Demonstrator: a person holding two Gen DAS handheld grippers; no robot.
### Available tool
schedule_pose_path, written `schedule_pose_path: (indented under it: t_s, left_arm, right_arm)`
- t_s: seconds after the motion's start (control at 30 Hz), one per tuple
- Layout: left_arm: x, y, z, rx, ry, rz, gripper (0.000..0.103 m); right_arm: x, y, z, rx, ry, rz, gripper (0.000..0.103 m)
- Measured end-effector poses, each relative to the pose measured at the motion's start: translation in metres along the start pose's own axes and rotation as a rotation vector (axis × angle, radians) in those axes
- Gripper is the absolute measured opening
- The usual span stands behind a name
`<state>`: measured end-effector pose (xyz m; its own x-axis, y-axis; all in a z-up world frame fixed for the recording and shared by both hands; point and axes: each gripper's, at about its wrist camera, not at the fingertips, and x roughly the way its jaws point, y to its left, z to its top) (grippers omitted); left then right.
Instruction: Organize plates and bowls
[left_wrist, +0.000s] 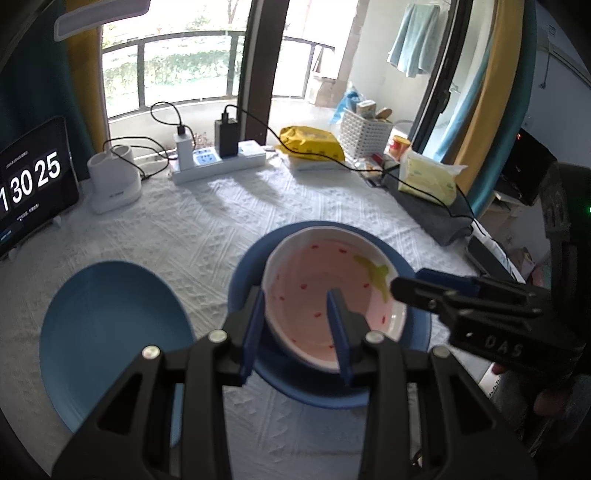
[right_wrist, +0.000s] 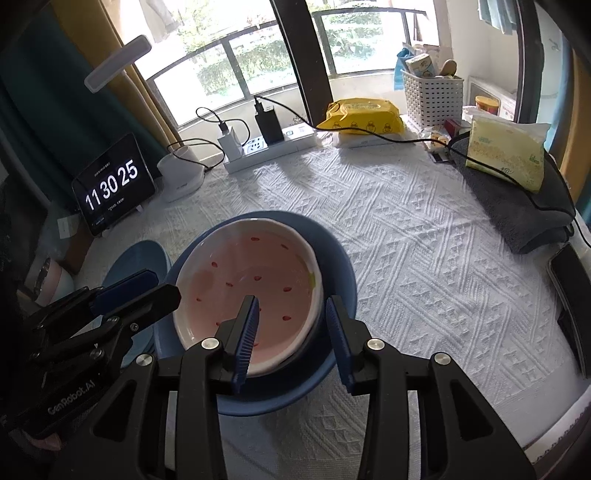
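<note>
While both tools straddle bowl (right_wrist: 247, 288) rim (unclamped), clock (right_wrist: 112, 184) reads 11 30 25.

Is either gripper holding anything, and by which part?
Nothing. The left gripper and right gripper each stand open astride the rim of the pink red-flecked ceramic bowl, on opposite sides, pads not pressing.

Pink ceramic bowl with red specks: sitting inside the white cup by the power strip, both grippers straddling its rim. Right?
Not the cup. The pink ceramic bowl with red specks sits on a blue round plate on the white tablecloth, as the left wrist view shows. The left gripper and right gripper do straddle its rim.
</note>
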<state>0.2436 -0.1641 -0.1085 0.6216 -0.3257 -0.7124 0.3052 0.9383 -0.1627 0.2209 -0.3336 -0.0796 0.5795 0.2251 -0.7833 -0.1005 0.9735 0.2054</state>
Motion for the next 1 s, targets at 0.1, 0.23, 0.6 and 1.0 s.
schedule_pose_path:
  t_s: [0.1,0.23,0.6,1.0]
  left_arm:
    - [0.001,0.003,0.001,-0.005,0.000,0.009,0.036]
    - [0.002,0.005,0.002,-0.006,-0.001,0.010,0.036]
    - [-0.004,0.018,0.005,-0.022,-0.017,0.020,0.046]
    - [0.001,0.048,-0.002,-0.080,0.009,0.068,0.047]
  right_arm:
    - [-0.003,-0.004,0.002,0.006,-0.010,-0.001,0.040]
    - [-0.004,-0.007,0.005,0.009,-0.017,0.001,0.040]
    - [-0.005,-0.014,0.010,0.010,-0.029,0.005,0.040]
    - [-0.006,-0.034,0.013,0.033,-0.040,0.000,0.050]
